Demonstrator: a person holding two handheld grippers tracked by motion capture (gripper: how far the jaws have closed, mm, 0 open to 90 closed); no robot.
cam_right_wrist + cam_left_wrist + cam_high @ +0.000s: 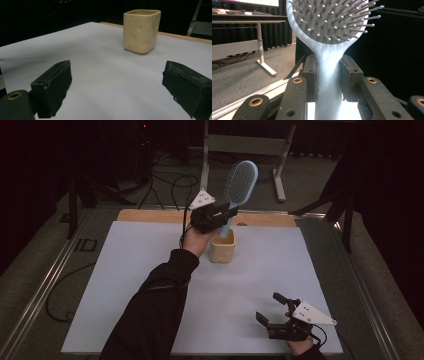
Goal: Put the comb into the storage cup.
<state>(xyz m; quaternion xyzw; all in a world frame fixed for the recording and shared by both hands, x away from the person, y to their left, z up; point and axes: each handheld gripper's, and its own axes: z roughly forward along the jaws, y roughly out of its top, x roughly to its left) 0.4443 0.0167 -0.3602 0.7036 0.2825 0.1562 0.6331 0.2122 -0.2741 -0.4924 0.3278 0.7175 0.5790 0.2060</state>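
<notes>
- left gripper (231, 213) clamped on the neck of the light blue hairbrush (240, 182); in the left gripper view both pads press the handle (328, 82) from either side
- brush upright, slightly tilted, bristle head (332, 18) on top, handle end just above the cream cup (222, 246); can't tell if the tip is inside the cup or only over it
- cup: square-ish, dimpled sides, upright on the white sheet (150, 285), toward its far edge, open top up
- right gripper (274, 312) well apart from the cup, at the near right corner of the sheet, resting low
- right jaws spread wide, nothing between them; the right gripper view shows the cup (141, 31) ahead between the 2 pads, far off
</notes>
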